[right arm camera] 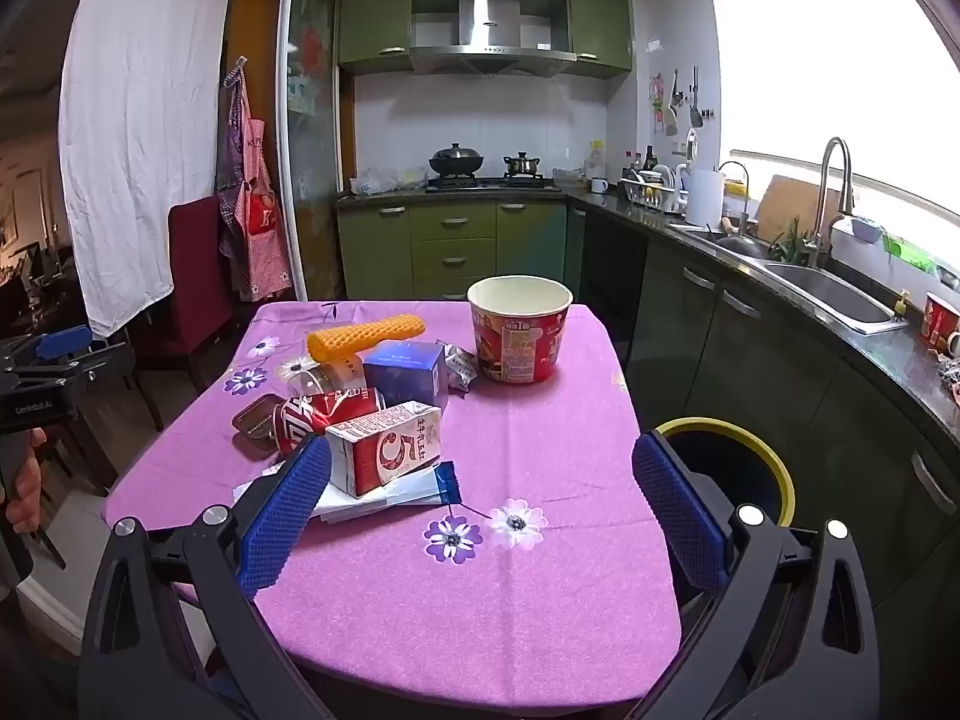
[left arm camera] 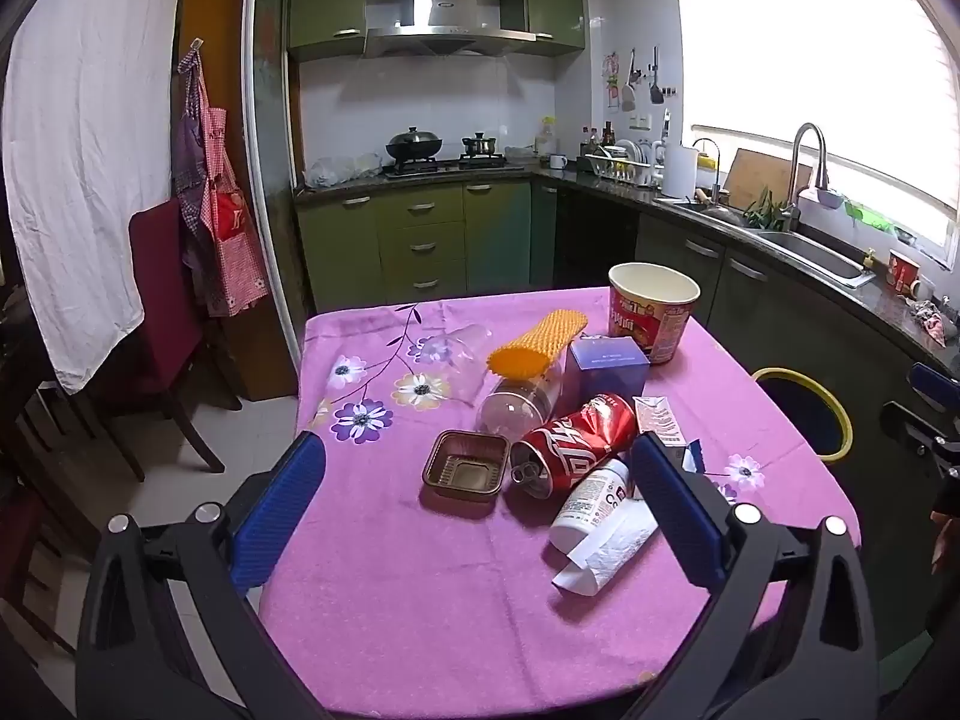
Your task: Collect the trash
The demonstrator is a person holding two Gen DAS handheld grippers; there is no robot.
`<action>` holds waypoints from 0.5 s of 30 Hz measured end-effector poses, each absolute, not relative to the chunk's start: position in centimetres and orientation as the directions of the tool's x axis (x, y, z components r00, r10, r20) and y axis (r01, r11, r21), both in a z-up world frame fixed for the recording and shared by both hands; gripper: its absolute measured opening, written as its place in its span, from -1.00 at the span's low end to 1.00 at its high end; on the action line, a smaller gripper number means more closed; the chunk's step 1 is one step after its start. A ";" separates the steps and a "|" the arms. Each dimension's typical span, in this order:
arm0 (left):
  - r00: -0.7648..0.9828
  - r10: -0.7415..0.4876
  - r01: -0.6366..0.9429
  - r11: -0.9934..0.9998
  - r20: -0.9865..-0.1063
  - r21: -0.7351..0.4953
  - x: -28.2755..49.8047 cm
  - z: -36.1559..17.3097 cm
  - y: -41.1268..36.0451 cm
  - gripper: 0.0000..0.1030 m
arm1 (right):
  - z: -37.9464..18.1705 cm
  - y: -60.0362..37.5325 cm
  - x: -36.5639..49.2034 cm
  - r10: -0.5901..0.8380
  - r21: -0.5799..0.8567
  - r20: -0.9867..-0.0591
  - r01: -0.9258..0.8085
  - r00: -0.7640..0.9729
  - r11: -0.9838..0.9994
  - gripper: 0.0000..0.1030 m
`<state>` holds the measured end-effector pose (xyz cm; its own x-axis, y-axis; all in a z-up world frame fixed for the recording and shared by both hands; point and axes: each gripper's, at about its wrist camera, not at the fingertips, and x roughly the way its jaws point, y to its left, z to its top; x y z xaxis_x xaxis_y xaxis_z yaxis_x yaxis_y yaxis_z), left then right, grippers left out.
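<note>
Trash lies on a table with a pink flowered cloth (left arm camera: pixel 390 570). There is a crushed red cola can (left arm camera: pixel 570 444), a brown plastic tray (left arm camera: pixel 465 465), a white bottle (left arm camera: pixel 591 501) on crumpled paper (left arm camera: pixel 606 546), a clear jar (left arm camera: pixel 519 399), an orange foam net (left arm camera: pixel 537 339), a blue box (left arm camera: pixel 609 363) and a red noodle cup (left arm camera: pixel 654 312). A red-white milk carton (right arm camera: pixel 390 447) lies on a blue-white wrapper (right arm camera: pixel 420 489). A bin with a yellow rim (right arm camera: pixel 729 468) stands right of the table. My left gripper (left arm camera: pixel 480 516) and right gripper (right arm camera: pixel 480 510) are open and empty above the near table.
Dark red chairs (left arm camera: pixel 165 312) stand left of the table. Green kitchen cabinets (left arm camera: pixel 420 240), a stove with pots (left arm camera: pixel 444 153) and a counter with a sink (left arm camera: pixel 810 243) run along the back and right. A white sheet (left arm camera: pixel 78 150) hangs at the left.
</note>
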<state>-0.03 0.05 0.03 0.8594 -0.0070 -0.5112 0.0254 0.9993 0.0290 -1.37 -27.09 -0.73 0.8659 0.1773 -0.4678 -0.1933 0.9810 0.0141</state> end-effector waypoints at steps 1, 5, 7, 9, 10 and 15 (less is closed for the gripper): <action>0.859 -0.007 0.026 0.999 -0.512 0.030 0.0 0.0 0.0 0.89 | -0.8 -27.1 -1.3 0.178 0.015 -0.470 -0.193 0.865 0.981 0.93; 0.859 -0.007 0.027 0.999 -0.511 0.030 -0.1 0.0 0.2 0.89 | -0.8 -27.1 -1.3 0.177 0.015 -0.470 -0.193 0.865 0.981 0.92; 0.859 -0.008 0.026 0.999 -0.512 0.028 -0.1 0.0 0.4 0.89 | -0.8 -27.1 -1.3 0.177 0.016 -0.469 -0.192 0.865 0.981 0.92; 0.858 -0.007 0.025 0.999 -0.513 0.029 0.0 0.0 0.6 0.89 | -0.8 -27.1 -1.4 0.175 0.016 -0.467 -0.190 0.867 0.982 0.92; 0.860 -0.004 0.028 0.999 -0.510 0.039 -0.1 0.1 0.0 0.89 | -0.8 -27.1 -1.4 0.175 0.015 -0.466 -0.190 0.867 0.982 0.93; 0.861 -0.008 0.032 0.999 -0.508 0.039 -0.3 0.9 -0.5 0.89 | -0.9 -27.1 -1.2 0.177 0.017 -0.473 -0.192 0.863 0.981 0.93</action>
